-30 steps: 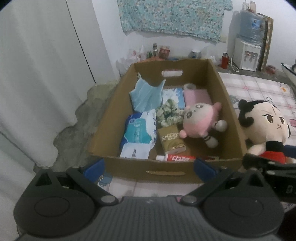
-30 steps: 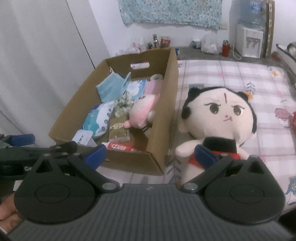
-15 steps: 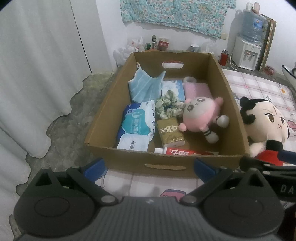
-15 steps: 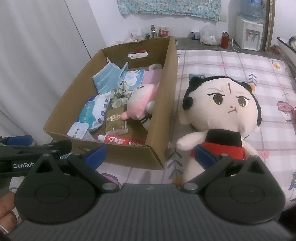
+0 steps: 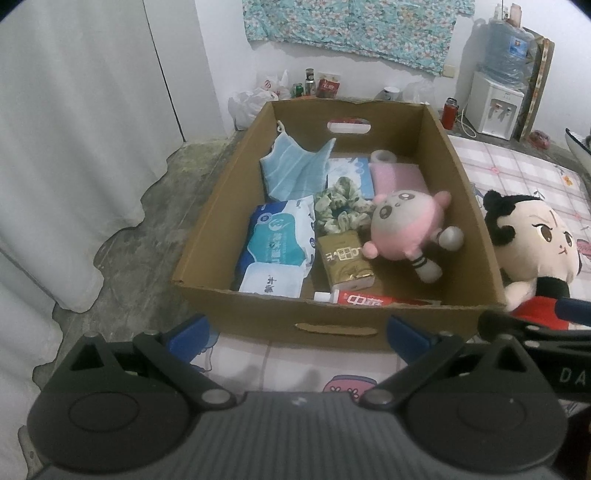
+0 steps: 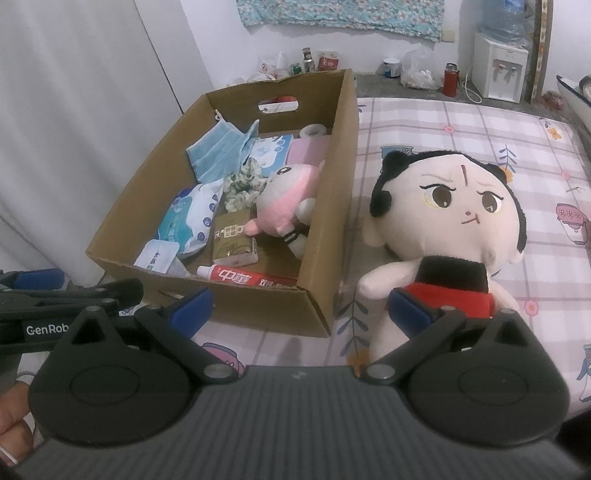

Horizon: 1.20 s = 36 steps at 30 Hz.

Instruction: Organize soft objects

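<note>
White walls with floral cloth hung high, white curtain at left, patchy grey concrete floor, water dispenser in far right corner, pink checked mat.

Pink plush, brown box, pink checked sheet.

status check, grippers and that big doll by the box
Left gripper open, empty, facing the cardboard box. Right gripper open, empty. Big plush doll on the bed outside the box, untouched. Nothing blocking it.
</note>
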{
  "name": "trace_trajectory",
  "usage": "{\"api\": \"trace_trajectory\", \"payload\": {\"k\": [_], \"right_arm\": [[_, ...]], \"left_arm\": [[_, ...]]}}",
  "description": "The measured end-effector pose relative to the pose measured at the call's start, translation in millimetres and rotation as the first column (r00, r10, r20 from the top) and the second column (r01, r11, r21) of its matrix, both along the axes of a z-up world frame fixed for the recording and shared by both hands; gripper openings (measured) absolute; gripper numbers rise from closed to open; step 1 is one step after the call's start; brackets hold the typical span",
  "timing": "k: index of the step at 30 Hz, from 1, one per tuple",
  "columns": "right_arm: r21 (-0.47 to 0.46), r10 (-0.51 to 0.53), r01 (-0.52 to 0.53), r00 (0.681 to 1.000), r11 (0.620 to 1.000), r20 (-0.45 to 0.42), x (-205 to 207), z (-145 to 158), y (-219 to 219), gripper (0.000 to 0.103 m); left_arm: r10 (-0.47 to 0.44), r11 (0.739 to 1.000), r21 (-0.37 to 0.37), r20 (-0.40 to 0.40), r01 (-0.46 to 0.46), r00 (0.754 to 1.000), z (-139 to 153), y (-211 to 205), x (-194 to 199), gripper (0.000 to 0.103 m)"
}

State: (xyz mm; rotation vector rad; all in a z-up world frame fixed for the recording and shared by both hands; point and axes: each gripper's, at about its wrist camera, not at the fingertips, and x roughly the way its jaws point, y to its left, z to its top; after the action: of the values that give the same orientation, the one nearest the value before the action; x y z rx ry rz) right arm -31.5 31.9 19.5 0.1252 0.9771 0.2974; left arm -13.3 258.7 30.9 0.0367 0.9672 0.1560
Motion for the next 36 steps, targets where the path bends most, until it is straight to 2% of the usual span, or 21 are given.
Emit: {"api": "trace_trajectory", "payload": {"k": [36], "right_arm": [[-0.003, -0.001, 0.001, 1.0, 1.0, -0.001, -2.0, 0.9, -1.4, 0.102]], "left_arm": [[0.002, 1.0, -0.009, -0.01, -0.002, 1.0, -1.1, -0.7, -2.1, 0.102]]}}
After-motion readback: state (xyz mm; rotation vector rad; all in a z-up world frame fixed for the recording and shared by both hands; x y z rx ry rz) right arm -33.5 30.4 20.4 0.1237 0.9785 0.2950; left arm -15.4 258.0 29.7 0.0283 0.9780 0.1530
